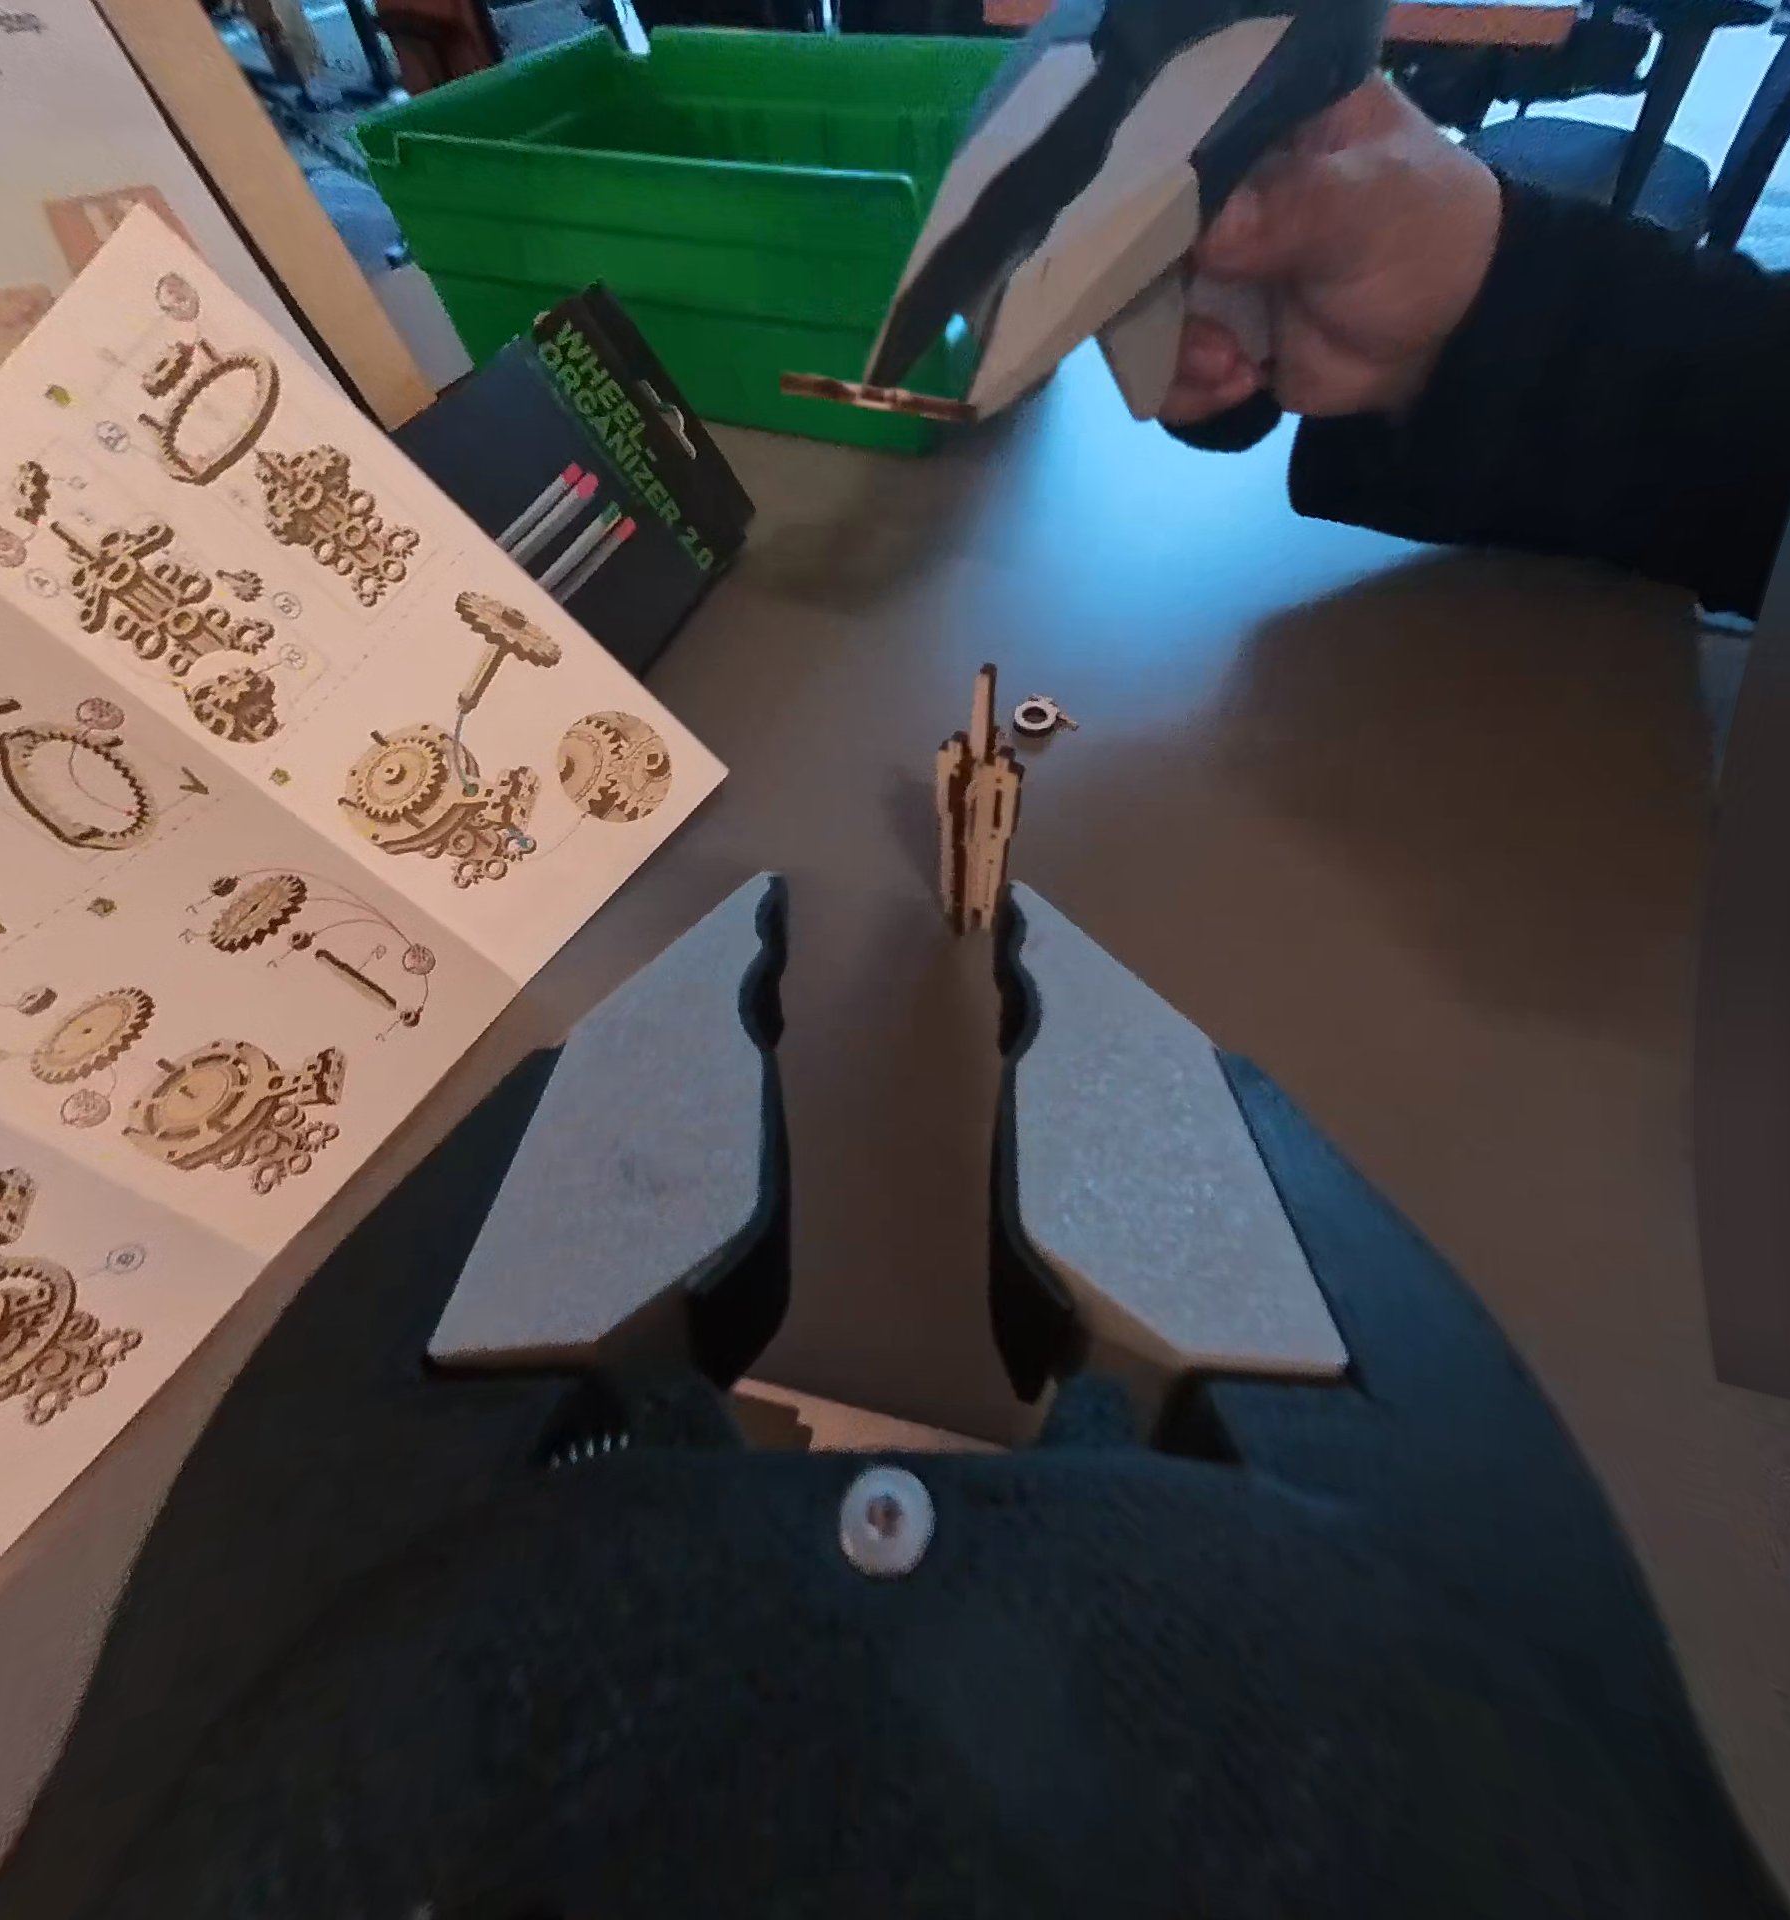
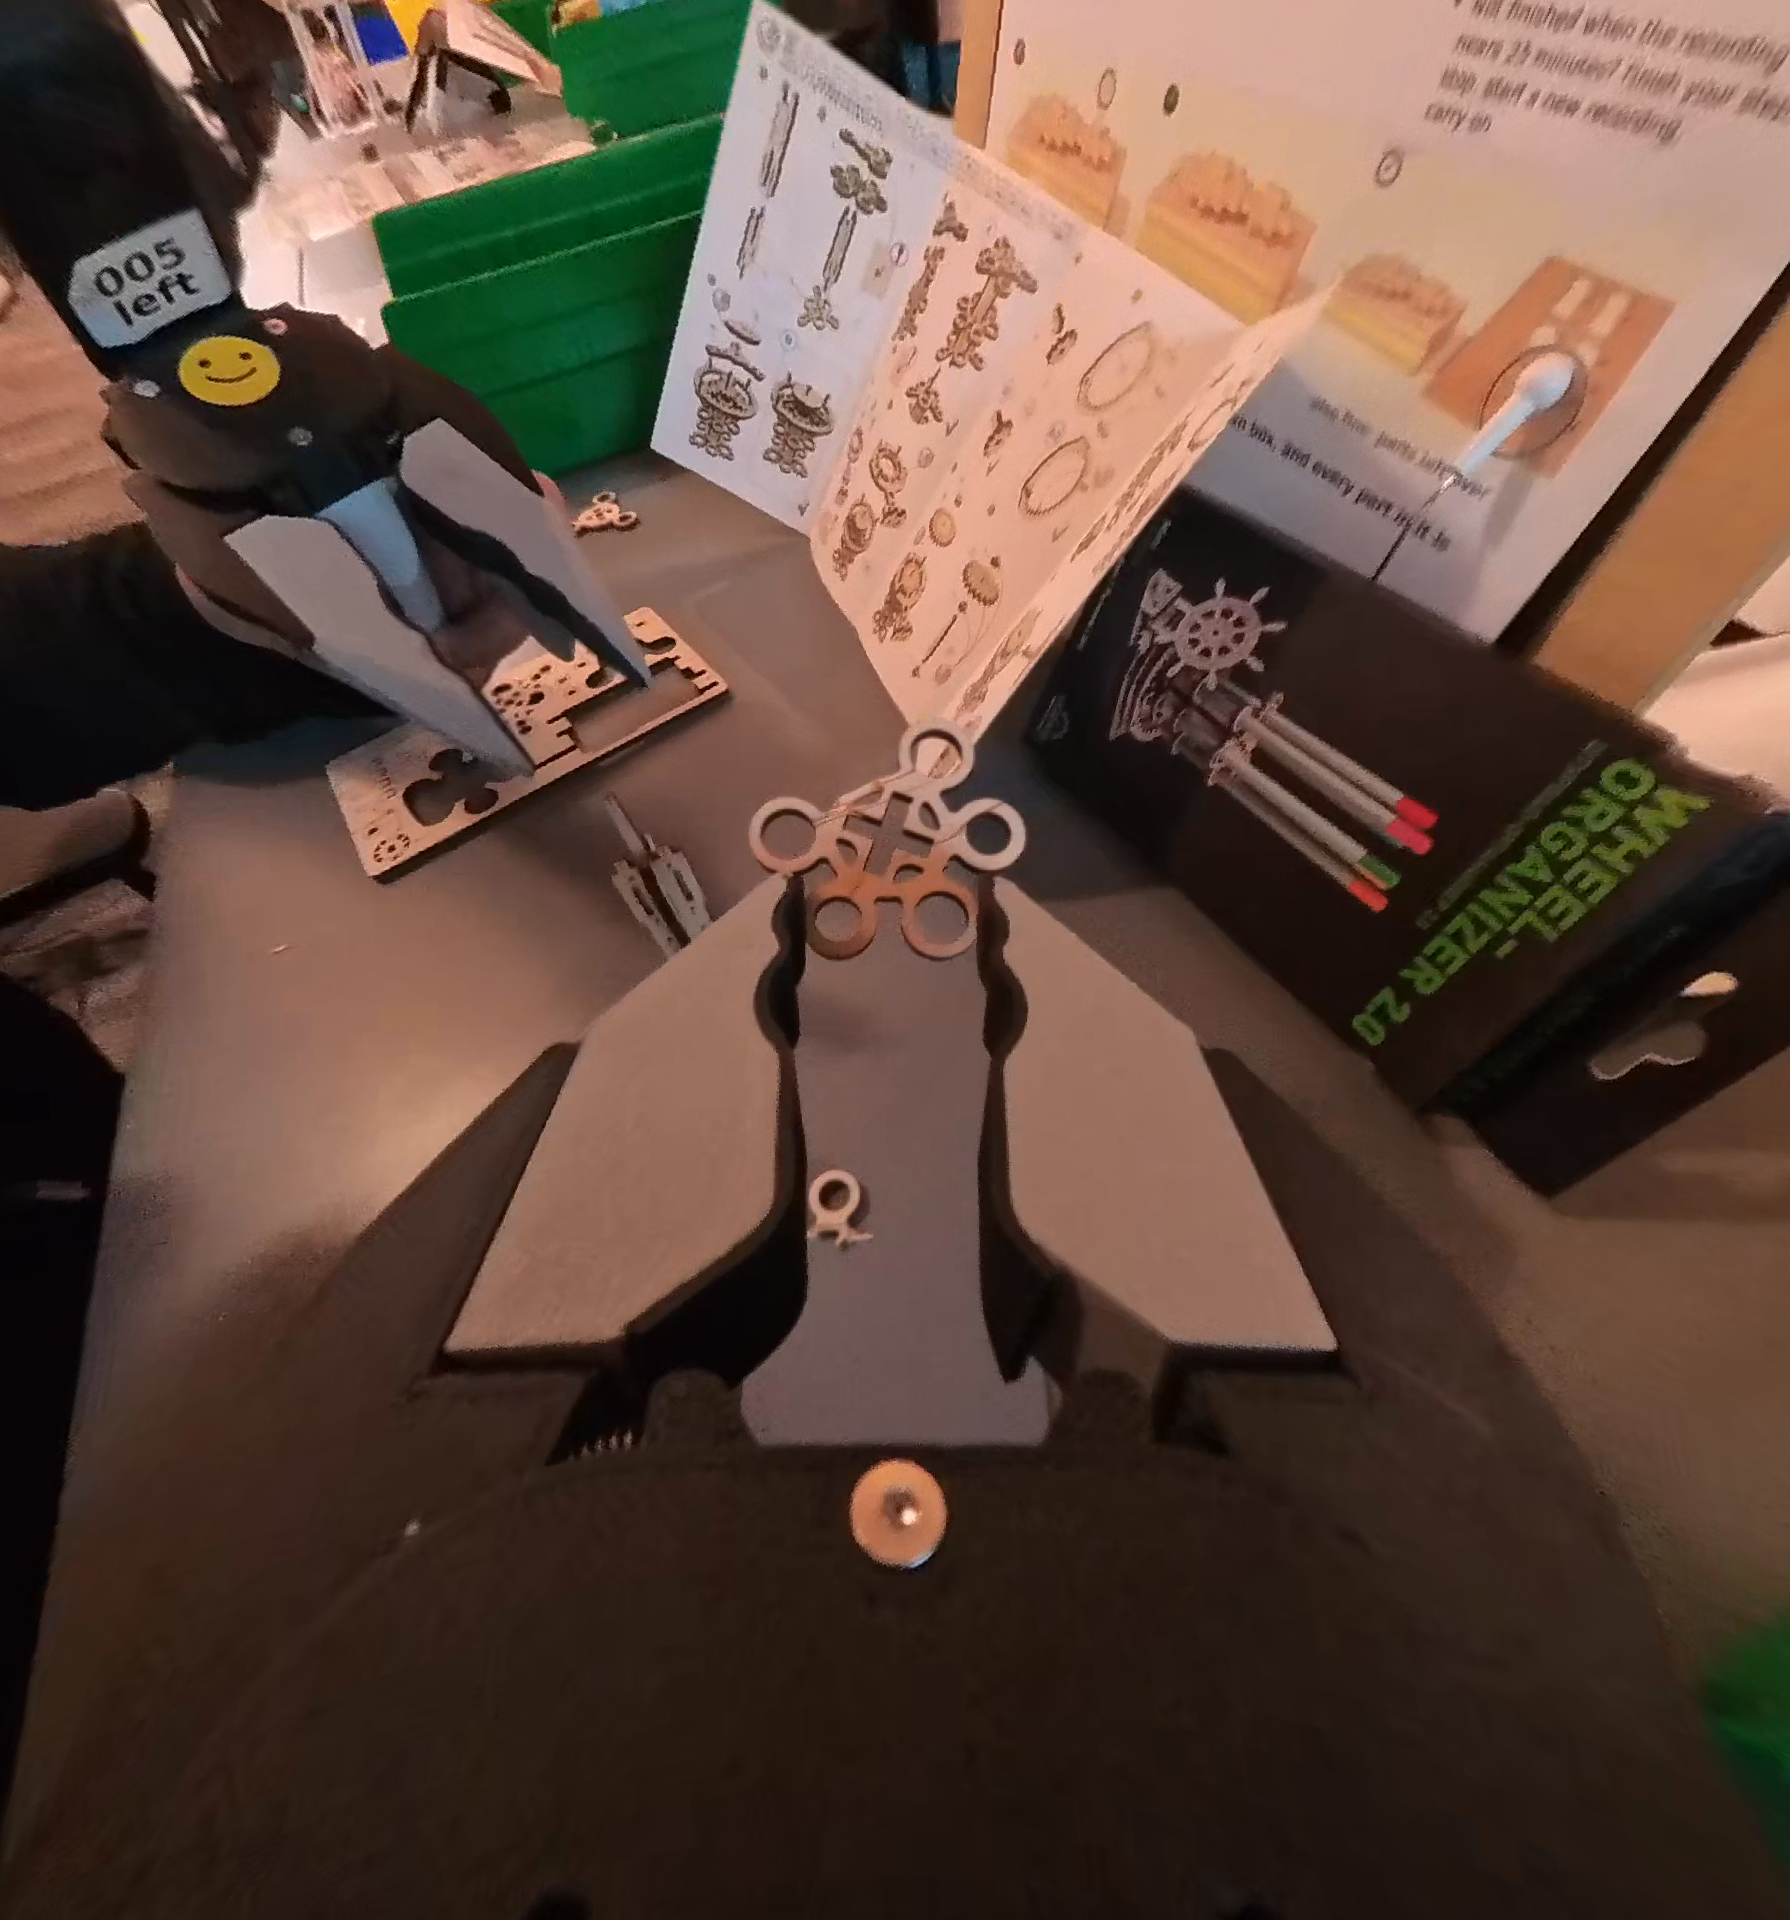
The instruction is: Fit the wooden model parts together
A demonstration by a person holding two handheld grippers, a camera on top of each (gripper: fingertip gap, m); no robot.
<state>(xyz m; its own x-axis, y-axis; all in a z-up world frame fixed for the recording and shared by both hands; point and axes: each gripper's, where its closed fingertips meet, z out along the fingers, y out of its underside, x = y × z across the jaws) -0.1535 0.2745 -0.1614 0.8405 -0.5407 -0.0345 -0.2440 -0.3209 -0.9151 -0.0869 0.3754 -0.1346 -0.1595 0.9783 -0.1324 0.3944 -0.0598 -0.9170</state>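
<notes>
Pale laser-cut wood with scorched brown edges on ringed part [image 2: 889, 868], matt. Same wood on stepped upright piece [image 1: 977, 826] and punched-out sheet [image 2: 538, 727] at 10 o'clock. Grey table [image 1: 1338, 935] smooth, faintly sheened. Gripper fingers [image 1: 1130, 1164] matt grey, grainy; black textured plastic behind. Glossy green plastic bin [image 1: 662, 218]. Paper instruction leaflet [image 1: 247, 779], creased.

Grey table [image 1: 1286, 831]; green bins [image 1: 662, 208] behind.

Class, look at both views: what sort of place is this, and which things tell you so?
Probably a workshop or data-recording station for model kits: a grey table carries a folded paper instruction sheet with gear diagrams, green plastic bins stand behind it, and a propped instruction poster backs the workspace.
</notes>
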